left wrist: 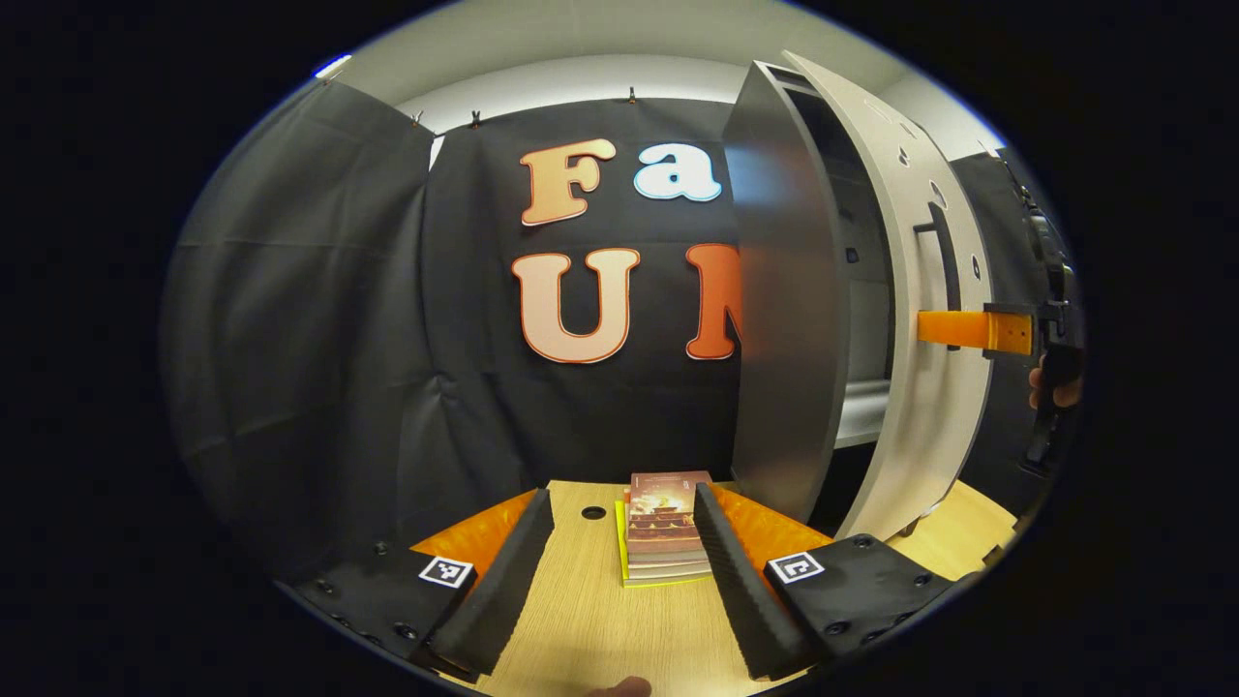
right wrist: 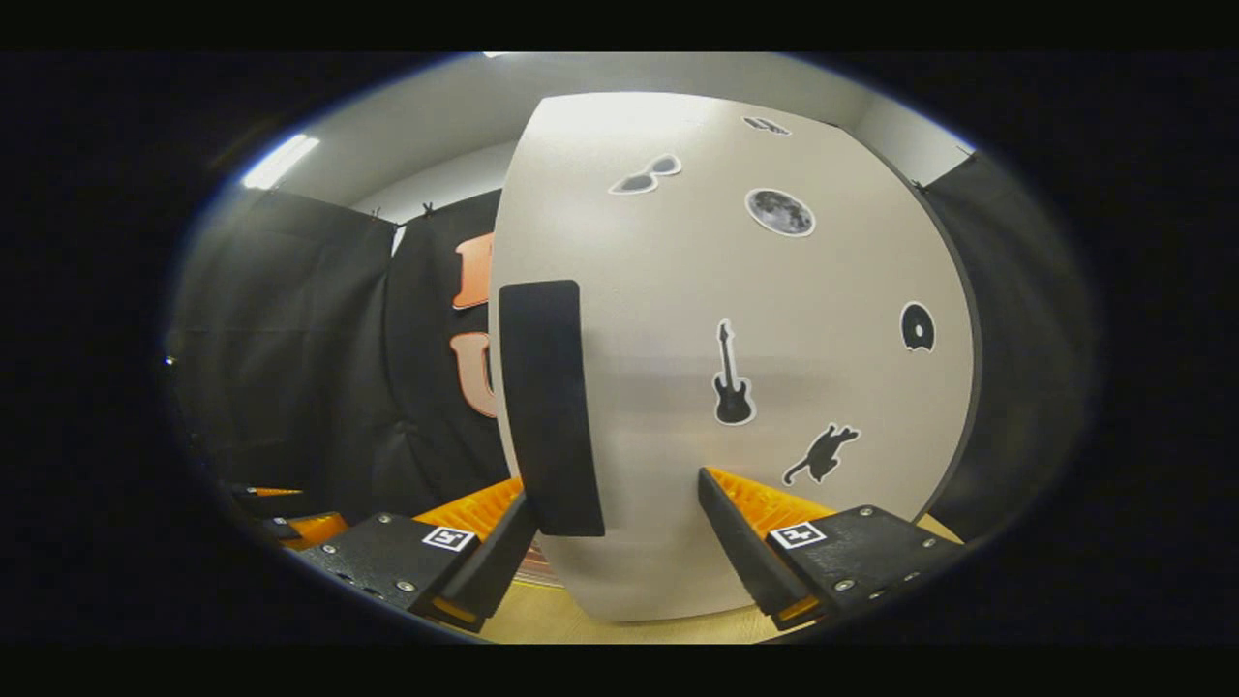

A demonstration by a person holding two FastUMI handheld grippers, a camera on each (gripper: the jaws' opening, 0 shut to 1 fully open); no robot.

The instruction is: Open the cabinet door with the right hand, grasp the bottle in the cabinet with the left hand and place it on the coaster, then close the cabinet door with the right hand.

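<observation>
- In the left gripper view, the cabinet (left wrist: 784, 319) stands on the wooden table (left wrist: 581, 620), and its door (left wrist: 929, 319) is swung partly out from the dark cabinet body, leaving a gap through which pale inner shelves show.
- No bottle can be made out inside that gap; the part of the interior that shows is too narrow and shaded to tell where the bottle sits, and no coaster can be told either.
- The left gripper (left wrist: 624, 571) hovers low over the table in front of the cabinet, its two dark fingers spread wide and holding nothing.
- Between those fingers, left of the cabinet's foot, lies a stack of books (left wrist: 663, 532) on the table.
- A black door handle (left wrist: 944, 261) runs down the outer face of the door; beside the door at handle height an orange finger of the right gripper (left wrist: 973, 329) reaches toward it, with a hand (left wrist: 1055, 387) behind it.
- In the right gripper view, the right gripper (right wrist: 615, 532) faces the door (right wrist: 736, 339) close up, its fingers spread apart with the handle (right wrist: 549, 407) just above the left finger and the door's lower face between them; neither finger clearly presses on the handle.
- Stickers (right wrist: 733, 378) dot the pale door face to the right of the handle.
</observation>
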